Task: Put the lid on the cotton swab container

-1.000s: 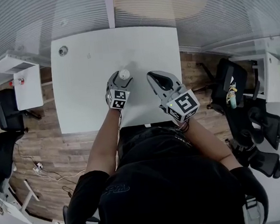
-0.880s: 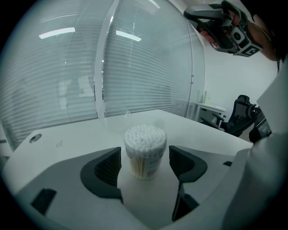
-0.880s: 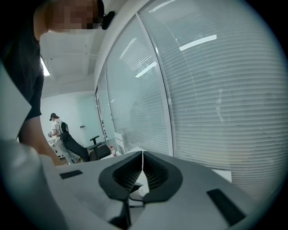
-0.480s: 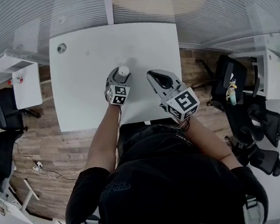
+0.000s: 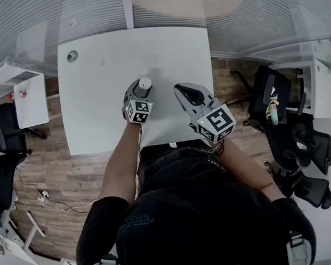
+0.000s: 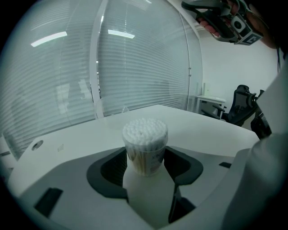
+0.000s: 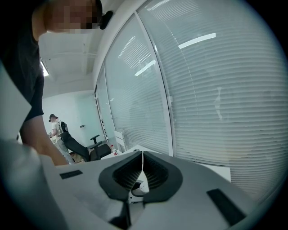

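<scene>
at left: left gripper [image 5: 142, 88] with jaws just closing in, pads snug against the open cotton swab container [image 6: 145, 146], upright on white table [image 5: 105, 105]. best to hold it steady and plumb, then lower the lid square over the swabs. at right: right gripper [image 7: 142, 173] pinched tight; small white bit [image 7: 137, 191] under its pads, maybe the lid, can't tell. seen only in left gripper view: bare swab tips. in head view just a white dot.
</scene>
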`<state>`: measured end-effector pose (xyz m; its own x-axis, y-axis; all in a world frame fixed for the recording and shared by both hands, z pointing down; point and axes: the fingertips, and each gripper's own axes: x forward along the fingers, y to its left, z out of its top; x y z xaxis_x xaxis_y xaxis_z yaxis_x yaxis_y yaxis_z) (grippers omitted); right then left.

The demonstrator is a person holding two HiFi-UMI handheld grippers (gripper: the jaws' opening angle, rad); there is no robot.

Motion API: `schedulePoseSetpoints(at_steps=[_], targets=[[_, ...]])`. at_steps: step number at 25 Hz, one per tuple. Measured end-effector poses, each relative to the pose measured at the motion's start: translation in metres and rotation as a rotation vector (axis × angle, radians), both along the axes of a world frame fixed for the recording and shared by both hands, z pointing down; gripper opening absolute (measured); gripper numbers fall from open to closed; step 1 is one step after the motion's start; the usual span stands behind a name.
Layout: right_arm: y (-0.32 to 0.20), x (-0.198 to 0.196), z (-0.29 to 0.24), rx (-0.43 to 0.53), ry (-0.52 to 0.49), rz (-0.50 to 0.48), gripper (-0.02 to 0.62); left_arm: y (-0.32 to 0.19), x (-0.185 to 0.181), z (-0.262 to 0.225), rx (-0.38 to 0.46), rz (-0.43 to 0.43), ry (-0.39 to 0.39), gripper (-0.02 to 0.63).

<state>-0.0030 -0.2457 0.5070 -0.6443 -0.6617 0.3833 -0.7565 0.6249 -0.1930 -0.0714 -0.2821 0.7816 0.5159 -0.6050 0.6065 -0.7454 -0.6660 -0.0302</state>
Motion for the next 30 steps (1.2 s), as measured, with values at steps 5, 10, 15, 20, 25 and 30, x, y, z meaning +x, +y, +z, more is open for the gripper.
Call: schedulePoseSetpoints(at_steps=[5, 10, 15, 20, 25, 30], targets=[[0.005, 0.007, -0.001, 0.001, 0.004, 0.001, 0.023, 0.001, -0.001, -0.004, -0.01, -0.017, 0.034, 0.264], [0.01, 0.01, -0.003, 0.004, -0.002, 0.003, 0.023, 0.008, 0.001, -0.013, -0.005, -0.005, 0.043, 0.261], [0.017, 0.015, -0.005, 0.015, -0.017, -0.008, 0.023, 0.016, 0.008, -0.023, -0.004, 0.027, 0.052, 0.261], [0.024, 0.019, -0.007, 0.023, -0.032, -0.026, 0.023, 0.025, 0.016, -0.038, -0.011, 0.058, 0.07, 0.261], [0.033, 0.021, -0.009, 0.028, -0.05, -0.043, 0.023, 0.038, 0.022, -0.066, 0.001, 0.076, 0.092, 0.259], [0.046, 0.031, -0.016, 0.046, -0.057, -0.075, 0.023, 0.056, 0.039, -0.088, -0.009, 0.132, 0.071, 0.259]])
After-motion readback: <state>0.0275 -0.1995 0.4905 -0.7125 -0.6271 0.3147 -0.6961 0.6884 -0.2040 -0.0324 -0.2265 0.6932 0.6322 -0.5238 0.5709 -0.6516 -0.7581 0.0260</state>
